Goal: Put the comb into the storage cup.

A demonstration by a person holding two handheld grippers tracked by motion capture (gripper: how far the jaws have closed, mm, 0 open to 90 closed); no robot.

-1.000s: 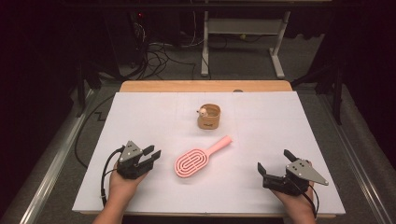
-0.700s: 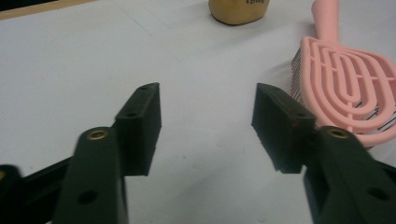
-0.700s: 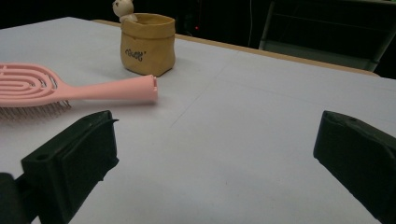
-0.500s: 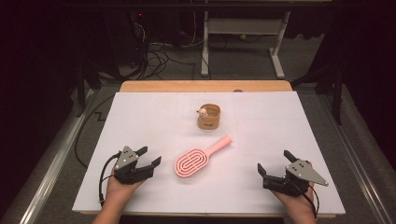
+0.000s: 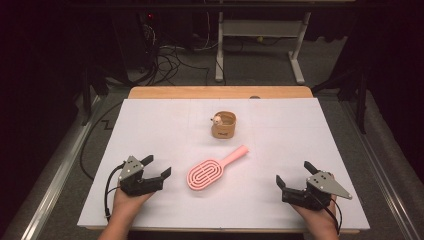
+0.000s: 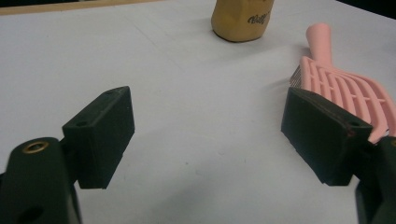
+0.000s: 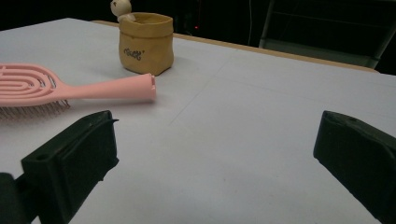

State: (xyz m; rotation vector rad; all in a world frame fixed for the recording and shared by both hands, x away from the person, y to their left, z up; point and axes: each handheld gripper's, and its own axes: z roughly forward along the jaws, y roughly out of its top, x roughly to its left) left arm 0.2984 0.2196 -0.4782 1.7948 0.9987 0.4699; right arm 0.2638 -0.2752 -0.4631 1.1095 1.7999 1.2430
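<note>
From above, we see a white table (image 5: 165, 130) with a pink brush (image 5: 212, 170) lying flat near its middle, bristles down, its handle pointing away toward the right. Beyond the handle tip, and apart from it, stands a tan pouch (image 5: 223, 125) with a small figure (image 5: 217, 119) at its rim. We hold the left gripper (image 5: 156, 166) near the front left of the table, just left of the brush head and not touching it; its jaws have just been opening and now stand wide, with nothing between them. In the left gripper view, we find bare table between the two black jaws, the brush (image 6: 345, 88) lying behind the right-hand jaw and the pouch (image 6: 240, 21) farther off. We hold the right gripper (image 5: 295, 174) at the front right, well apart from the brush, its jaws likewise spread wide and gripping nothing. In the right gripper view, the brush (image 7: 70, 91) lies at the left, past the jaw, with the pouch (image 7: 144, 44) behind its handle.
</note>
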